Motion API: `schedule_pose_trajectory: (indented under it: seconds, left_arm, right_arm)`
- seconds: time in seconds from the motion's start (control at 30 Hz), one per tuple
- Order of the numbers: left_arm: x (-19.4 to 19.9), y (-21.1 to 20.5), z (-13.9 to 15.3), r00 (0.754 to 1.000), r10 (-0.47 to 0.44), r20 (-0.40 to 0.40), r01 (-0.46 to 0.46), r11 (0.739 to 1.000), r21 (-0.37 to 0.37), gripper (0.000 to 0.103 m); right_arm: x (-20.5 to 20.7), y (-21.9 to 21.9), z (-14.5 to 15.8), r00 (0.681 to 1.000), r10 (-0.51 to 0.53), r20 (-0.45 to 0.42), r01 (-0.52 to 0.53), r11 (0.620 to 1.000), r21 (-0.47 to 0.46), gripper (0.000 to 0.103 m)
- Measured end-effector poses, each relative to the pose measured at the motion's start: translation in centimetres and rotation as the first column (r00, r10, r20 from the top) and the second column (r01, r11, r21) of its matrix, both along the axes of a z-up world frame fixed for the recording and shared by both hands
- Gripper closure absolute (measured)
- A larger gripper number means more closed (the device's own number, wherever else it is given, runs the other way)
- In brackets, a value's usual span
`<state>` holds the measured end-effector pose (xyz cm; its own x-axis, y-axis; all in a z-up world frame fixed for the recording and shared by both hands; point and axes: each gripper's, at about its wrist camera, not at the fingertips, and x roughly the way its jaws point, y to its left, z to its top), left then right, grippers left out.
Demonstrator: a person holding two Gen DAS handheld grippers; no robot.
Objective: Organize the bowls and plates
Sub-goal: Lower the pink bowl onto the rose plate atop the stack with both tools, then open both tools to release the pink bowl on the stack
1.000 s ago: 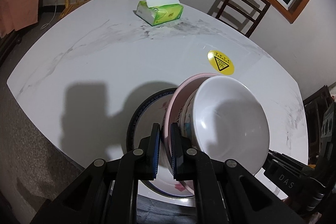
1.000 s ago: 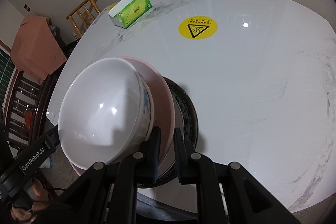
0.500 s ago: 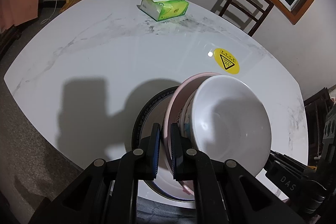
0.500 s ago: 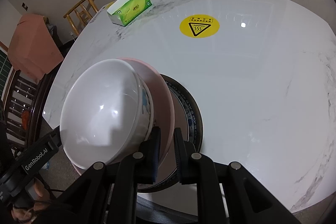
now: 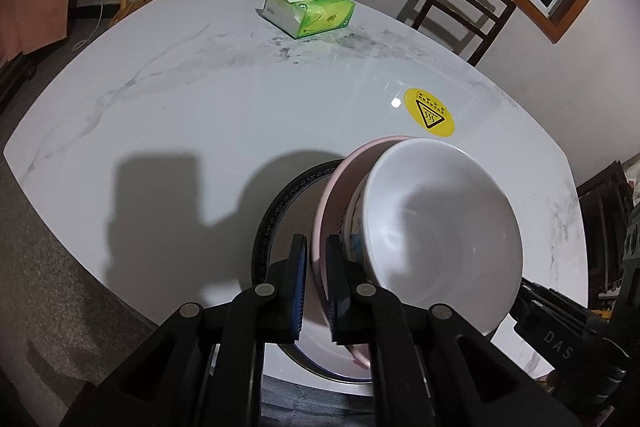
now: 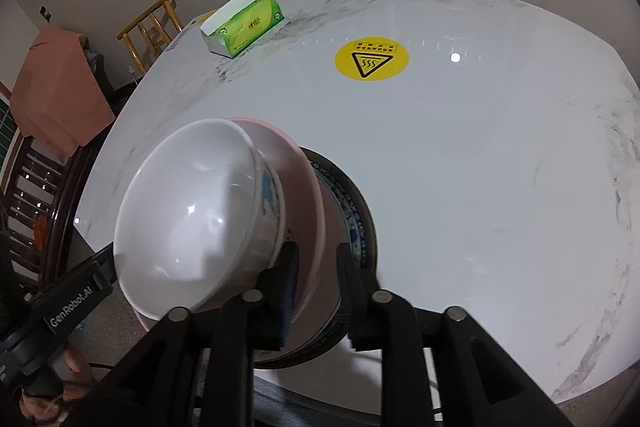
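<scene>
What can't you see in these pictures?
- Left wrist view: the dark-rimmed plate is mostly covered by the pink bowl and white bowl.
- Right wrist view: the white bowl's picture shows only as a sliver.
- Both views: tissue pack print is too small to read.

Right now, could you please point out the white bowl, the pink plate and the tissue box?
white bowl [image 5: 444, 235]: left wrist view, inner wall.
pink plate [image 6: 310, 187]: right wrist view, rim.
tissue box [image 5: 320, 17]: left wrist view, green side.
</scene>
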<state>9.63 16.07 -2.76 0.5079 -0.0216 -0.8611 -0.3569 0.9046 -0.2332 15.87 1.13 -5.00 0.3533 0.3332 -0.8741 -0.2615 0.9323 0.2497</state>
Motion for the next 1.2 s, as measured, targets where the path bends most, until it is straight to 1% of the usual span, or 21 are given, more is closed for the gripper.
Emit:
schedule_pose_trajectory:
  seconds: [0.03,0.1,0.17,0.23,0.3,0.37,0.47,0.57,0.67,0.7,0.73,0.77,0.87,0.97,1.07,1.17,1.2]
  left_arm:
    - [-0.1,0.0,0.0,1.000,0.001,0.001,-0.001,1.000,0.001,0.094]
    - [-0.3,0.1,0.2,1.000,0.000,0.008,0.000,1.000,0.003,0.092]
    - [-0.6,0.1,0.3,1.000,-0.001,0.013,0.000,1.000,0.015,0.084]
    - [-0.9,0.1,0.5,1.000,-0.003,0.015,0.003,0.999,0.032,0.078]
    - [-1.4,0.2,0.8,1.000,-0.005,0.028,0.004,0.999,0.037,0.075]
    - [-1.9,0.1,1.1,0.999,-0.010,0.040,0.009,0.999,0.040,0.070]
    - [-2.8,-0.1,1.6,0.998,-0.017,0.056,0.014,0.999,0.052,0.067]
    - [-3.7,-0.7,2.0,0.997,-0.025,0.070,0.019,0.997,0.079,0.062]
    - [-4.7,-1.3,2.2,0.996,-0.027,0.085,0.018,0.993,0.114,0.059]
    - [-5.0,-1.4,2.3,0.996,-0.027,0.091,0.016,0.993,0.118,0.058]
    - [-5.4,-1.6,2.4,0.995,-0.026,0.100,0.014,0.992,0.122,0.055]
    - [-5.7,-1.7,2.4,0.994,-0.026,0.104,0.013,0.992,0.129,0.053]
    - [-6.5,-2.7,2.5,0.992,-0.037,0.120,0.015,0.983,0.183,0.045]
    - [-7.1,-3.7,2.5,0.991,-0.058,0.124,0.031,0.976,0.213,0.044]
    - [-7.4,-4.3,2.5,0.989,-0.079,0.128,0.049,0.974,0.222,0.042]
    - [-7.7,-5.1,2.4,0.987,-0.093,0.133,0.058,0.967,0.250,0.036]
    - [-7.8,-5.3,2.4,0.986,-0.097,0.132,0.061,0.965,0.253,0.036]
  right_arm:
    - [-0.1,-0.1,0.0,1.000,-0.004,0.005,0.004,1.000,-0.007,0.070]
    - [-0.2,-0.4,0.0,1.000,-0.010,0.010,0.011,1.000,-0.007,0.066]
    - [-0.4,-0.9,0.0,1.000,-0.017,0.005,0.017,1.000,0.012,0.063]
    - [-0.6,-1.3,0.0,1.000,-0.029,0.011,0.029,0.999,0.017,0.053]
    - [-0.9,-1.6,0.2,0.999,-0.035,0.027,0.034,0.999,0.022,0.049]
    - [-1.3,-1.9,0.2,0.999,-0.035,0.039,0.033,0.999,0.028,0.046]
    - [-2.0,-2.3,0.3,0.997,-0.039,0.071,0.036,0.999,0.038,0.042]
    - [-3.2,-2.5,0.6,0.993,-0.043,0.111,0.038,0.998,0.041,0.038]
    - [-4.4,-2.6,0.7,0.988,-0.043,0.152,0.037,0.998,0.041,0.033]
    - [-4.9,-2.6,0.8,0.985,-0.044,0.166,0.038,0.998,0.040,0.029]
    - [-5.4,-2.6,0.8,0.983,-0.043,0.177,0.037,0.999,0.038,0.026]
    - [-5.8,-2.6,0.8,0.981,-0.041,0.187,0.035,0.999,0.033,0.025]
    - [-7.1,-2.6,0.7,0.975,-0.037,0.221,0.036,0.999,0.008,0.024]
    - [-8.2,-2.7,0.2,0.975,-0.033,0.221,0.034,0.999,-0.001,0.023]
    - [-9.0,-2.9,-0.1,0.975,-0.031,0.218,0.034,0.999,-0.007,0.018]
    - [-10.0,-2.6,-0.5,0.972,-0.019,0.233,0.027,0.999,-0.031,0.018]
    - [-10.2,-2.5,-0.6,0.972,-0.012,0.233,0.021,0.999,-0.036,0.018]
